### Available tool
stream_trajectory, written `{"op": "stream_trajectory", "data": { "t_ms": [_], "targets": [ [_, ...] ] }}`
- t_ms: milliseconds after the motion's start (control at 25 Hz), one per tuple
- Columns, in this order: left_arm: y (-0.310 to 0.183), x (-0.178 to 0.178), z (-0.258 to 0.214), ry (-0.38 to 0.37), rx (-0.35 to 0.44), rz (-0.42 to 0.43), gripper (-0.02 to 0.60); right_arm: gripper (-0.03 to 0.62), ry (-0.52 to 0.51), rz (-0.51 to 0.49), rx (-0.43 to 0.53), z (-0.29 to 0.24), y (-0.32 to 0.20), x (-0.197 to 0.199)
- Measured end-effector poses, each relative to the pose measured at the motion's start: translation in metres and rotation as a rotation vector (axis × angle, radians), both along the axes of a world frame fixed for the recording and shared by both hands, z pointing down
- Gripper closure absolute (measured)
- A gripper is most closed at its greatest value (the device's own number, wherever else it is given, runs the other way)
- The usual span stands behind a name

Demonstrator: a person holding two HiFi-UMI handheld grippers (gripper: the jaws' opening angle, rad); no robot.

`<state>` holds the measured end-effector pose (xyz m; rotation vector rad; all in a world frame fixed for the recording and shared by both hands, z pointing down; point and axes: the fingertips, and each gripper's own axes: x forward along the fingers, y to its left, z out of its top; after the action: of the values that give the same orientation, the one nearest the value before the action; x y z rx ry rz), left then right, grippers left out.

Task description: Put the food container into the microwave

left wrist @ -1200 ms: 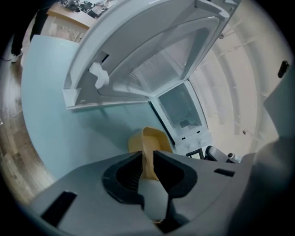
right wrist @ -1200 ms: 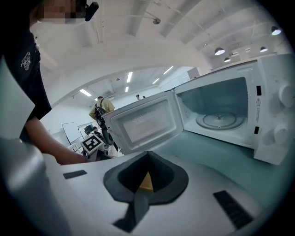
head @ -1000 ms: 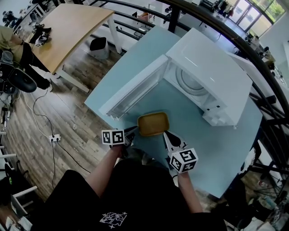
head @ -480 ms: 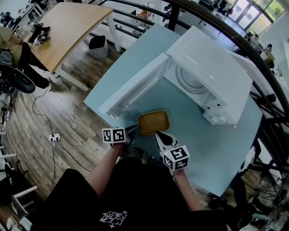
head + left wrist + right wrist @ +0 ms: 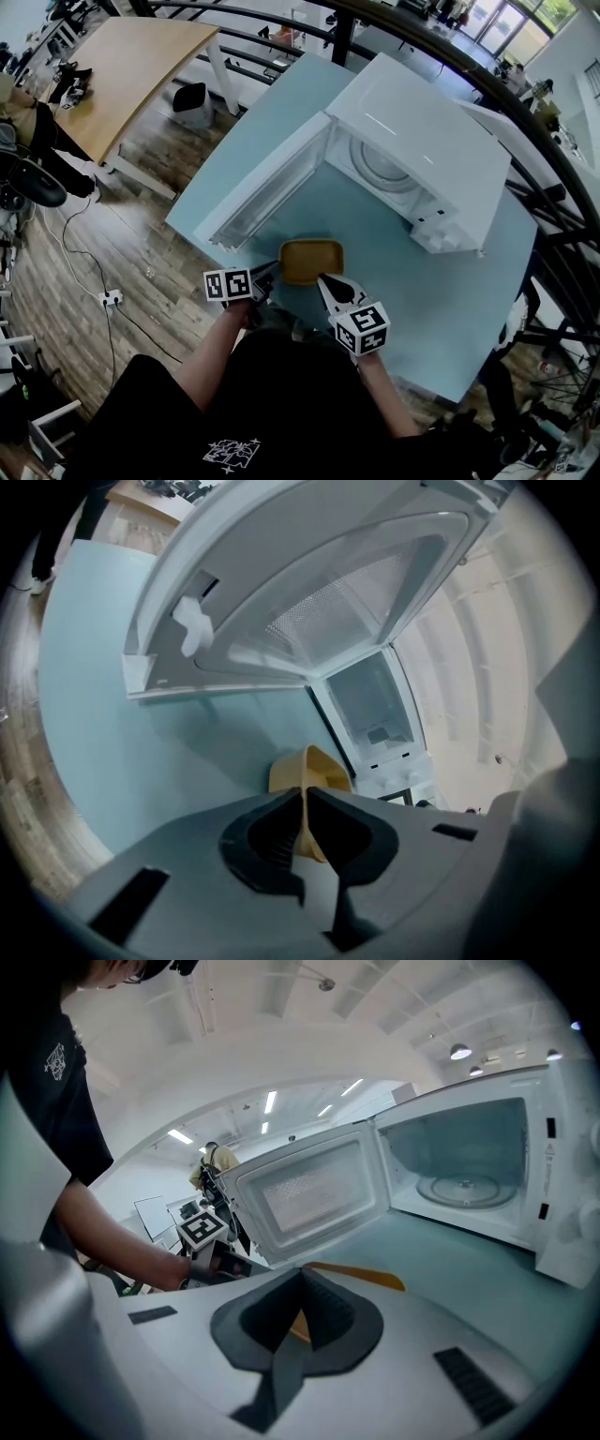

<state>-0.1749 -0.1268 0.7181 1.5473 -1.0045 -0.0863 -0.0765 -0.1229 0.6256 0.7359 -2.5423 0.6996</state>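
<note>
Two pinches on one rim! The left hand-held gripper (image 5: 305,797) is clamped on the thin wall of the food container (image 5: 311,261), and the right hand-held gripper (image 5: 301,1281) is closed on the near edge. The container is at the table (image 5: 450,291), just before the open microwave (image 5: 422,141). Danger: uneven lifting tilts it, a thin edge slips free, or it clips the door (image 5: 267,187).
</note>
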Motion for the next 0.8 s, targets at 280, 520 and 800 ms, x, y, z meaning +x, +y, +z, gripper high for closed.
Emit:
{"op": "stream_trajectory", "data": {
  "t_ms": [280, 520, 800],
  "targets": [
    [-0.003, 0.013, -0.003, 0.01, -0.007, 0.005, 0.552, 0.588, -0.009, 0.029, 0.012, -0.005, -0.002, 0.014],
    [-0.007, 0.02, -0.011, 0.029, -0.014, -0.009, 0.552, 0.588, -0.016, 0.056, 0.016, -0.009, -0.001, 0.023],
    [-0.012, 0.031, -0.018, 0.039, -0.003, -0.013, 0.552, 0.588, -0.021, 0.087, 0.024, -0.013, 0.0, 0.038]
  ]
}}
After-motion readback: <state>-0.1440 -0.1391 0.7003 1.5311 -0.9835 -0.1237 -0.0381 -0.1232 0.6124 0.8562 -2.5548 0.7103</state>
